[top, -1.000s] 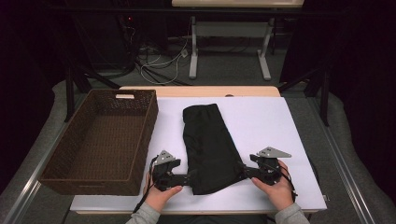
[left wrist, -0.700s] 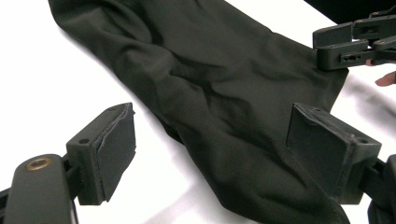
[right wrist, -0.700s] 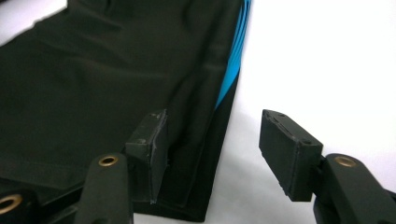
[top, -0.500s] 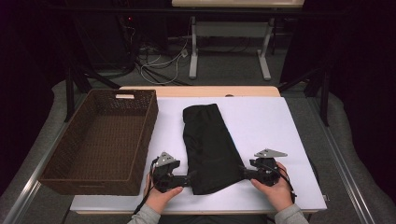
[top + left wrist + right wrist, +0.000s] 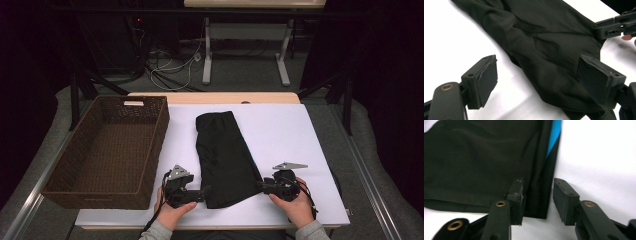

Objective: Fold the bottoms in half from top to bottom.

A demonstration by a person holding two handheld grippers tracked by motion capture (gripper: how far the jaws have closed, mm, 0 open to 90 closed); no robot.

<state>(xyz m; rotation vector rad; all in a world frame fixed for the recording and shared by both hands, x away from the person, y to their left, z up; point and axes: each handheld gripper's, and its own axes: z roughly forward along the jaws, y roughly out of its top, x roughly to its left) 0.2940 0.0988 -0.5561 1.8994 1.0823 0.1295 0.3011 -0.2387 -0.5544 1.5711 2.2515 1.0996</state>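
1. A black garment (image 5: 222,157), folded into a long strip, lies on the white table top (image 5: 280,130); its far end points away from the person and its near end sits between the two grippers at the front edge.
2. A brown wicker basket (image 5: 150,150) stands on the left part of the table, just beside the garment and apart from it. It is near the left gripper (image 5: 197,194).
3. Beyond the table: a floor with cables (image 5: 170,65) and the legs of a white stand (image 5: 207,52). Nothing lies between either gripper and the cloth.
4. Left gripper: jaws wide apart, straddling the near left corner of the garment (image 5: 544,50); the pads do not press on it, so nothing is grasped.
5. Right gripper (image 5: 264,186): jaws have just been closing, and the garment's right edge with its blue stripe (image 5: 554,135) lies between them; a gap remains beside the right pad (image 5: 561,200), so the cloth is not clamped.
6. Against the earlier frames: garment and basket lie unchanged, and both hands sit where they were.
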